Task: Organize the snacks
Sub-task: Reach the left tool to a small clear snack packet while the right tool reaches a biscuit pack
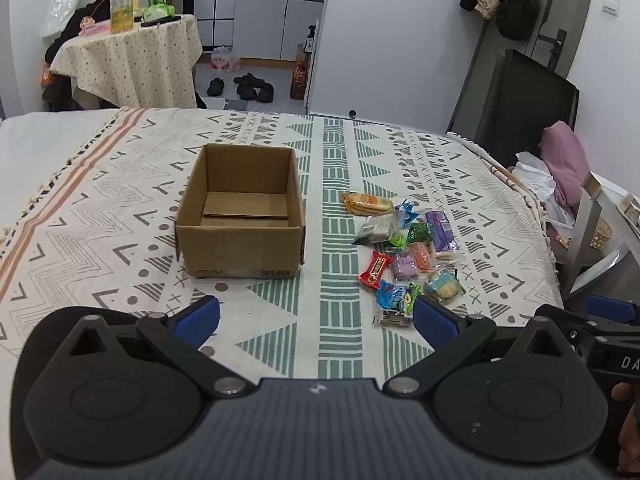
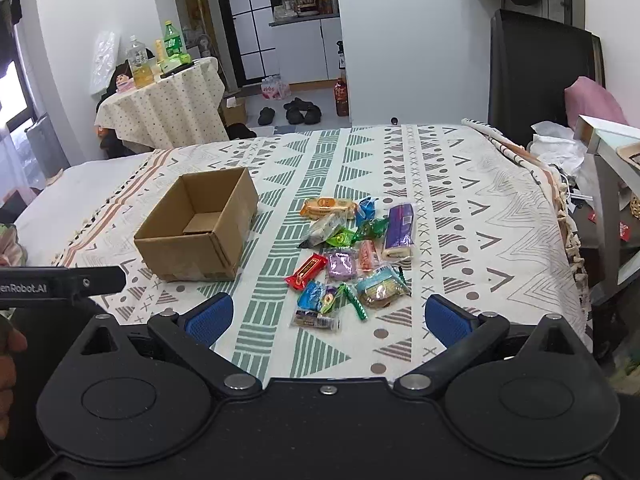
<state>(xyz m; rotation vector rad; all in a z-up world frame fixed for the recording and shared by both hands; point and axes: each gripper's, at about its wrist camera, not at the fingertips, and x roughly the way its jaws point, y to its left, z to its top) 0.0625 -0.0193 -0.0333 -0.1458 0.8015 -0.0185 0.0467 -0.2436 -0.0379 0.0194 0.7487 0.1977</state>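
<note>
Left wrist: one cardboard box (image 1: 240,216), roughly twelve snack packets (image 1: 404,256) beside it.

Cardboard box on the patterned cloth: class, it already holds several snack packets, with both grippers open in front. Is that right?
Not quite. The cardboard box is empty, as the left wrist view shows; the snack packets lie beside it on the cloth. Both grippers, left gripper and right gripper, are indeed open.

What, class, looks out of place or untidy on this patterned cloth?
The snacks lie in a loose, overlapping heap on the cloth, beside the cardboard box rather than in it. The box holds no snacks. Nothing looks spilled or torn. Both grippers, left and right, are open, holding nothing.
</note>
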